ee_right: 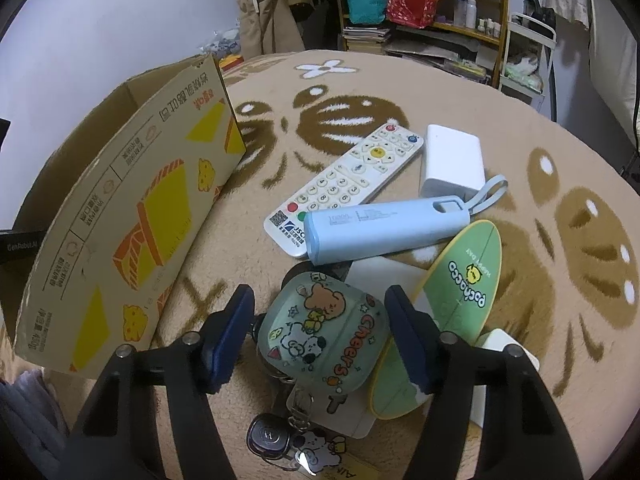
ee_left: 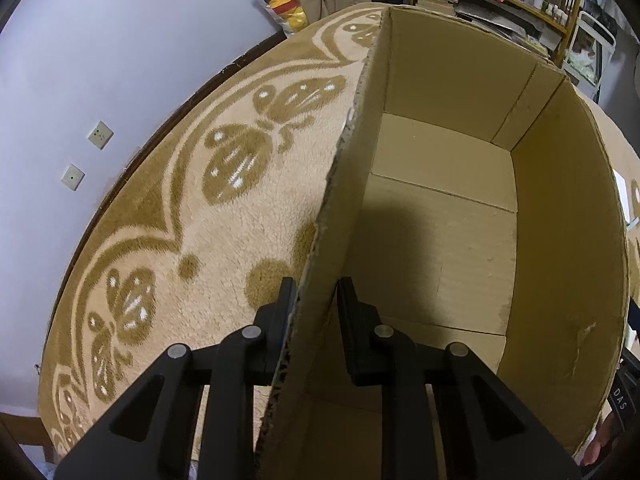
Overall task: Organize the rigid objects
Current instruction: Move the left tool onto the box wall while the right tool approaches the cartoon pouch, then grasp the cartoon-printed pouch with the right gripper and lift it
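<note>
On the left side, our left gripper (ee_left: 314, 300) is clamped on the near side wall of the open brown cardboard box (ee_left: 452, 184), one finger outside over the beige carpet with brown butterfly pattern (ee_left: 224, 216) and one inside. The box looks empty, so it is ready to receive things. We think this hand should only keep the wall steady and not pull, because the thin cardboard can bend or tear at the edge.

Moving to the right, the same box stands beside the pile of objects, its printed yellow and orange side towards them. Our right gripper (ee_right: 320, 336) has its jaws apart around the pale green rounded case with cartoon bear and dog stickers (ee_right: 324, 336). The pads stand just beside the case on both sides, but we do not see them pressing it yet. The case lies on a white flat object, with a key ring and small dark key fob (ee_right: 266, 438) hanging from its near end.

Further right lie the white remote control (ee_right: 344, 180), the light blue long power bank (ee_right: 384, 230), the white rectangular charger block (ee_right: 454, 164) and the green oval fan (ee_right: 460, 296).

To do this step well, we should close on the middle of the case, squarely, because its rounded shell may slip. We should lift slowly, as the key ring will swing and may catch on the green oval fan.
</note>
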Tool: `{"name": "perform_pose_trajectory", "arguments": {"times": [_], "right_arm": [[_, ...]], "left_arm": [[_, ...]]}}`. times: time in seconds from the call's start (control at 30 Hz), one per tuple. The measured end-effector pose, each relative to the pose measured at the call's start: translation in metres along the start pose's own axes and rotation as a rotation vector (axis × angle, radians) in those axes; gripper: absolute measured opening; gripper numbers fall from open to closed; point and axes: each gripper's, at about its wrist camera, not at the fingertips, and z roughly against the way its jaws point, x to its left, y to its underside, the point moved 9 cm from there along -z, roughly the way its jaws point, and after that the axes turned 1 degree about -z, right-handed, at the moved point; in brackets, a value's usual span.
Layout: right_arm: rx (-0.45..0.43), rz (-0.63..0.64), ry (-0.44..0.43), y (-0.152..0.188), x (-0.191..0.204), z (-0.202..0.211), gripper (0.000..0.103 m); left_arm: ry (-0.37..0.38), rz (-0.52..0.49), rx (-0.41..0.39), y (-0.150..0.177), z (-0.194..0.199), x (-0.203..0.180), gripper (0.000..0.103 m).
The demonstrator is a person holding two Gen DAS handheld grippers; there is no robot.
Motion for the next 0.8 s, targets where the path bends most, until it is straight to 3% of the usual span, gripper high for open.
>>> {"name": "perform_pose_trajectory", "arguments": {"times": [0.03, 0.53, 0.8], "right_arm": [[0.003, 0.002, 0.006, 0.0, 0.0, -0.001, 0.064], [0.019, 0.012, 0.039, 0.005, 0.001, 0.0, 0.064], [-0.092, -0.014, 0.034, -0.017, 0.0, 0.029, 0.064]], "left_arm": [[-0.005, -0.005, -0.002, 0.0, 0.0, 0.0, 0.02], [-0.051, -0.047, -0.025, -0.002, -0.002, 0.001, 0.022], [-0.05, -0.043, -0.025, -0.001, -0.002, 0.001, 0.022]]}}
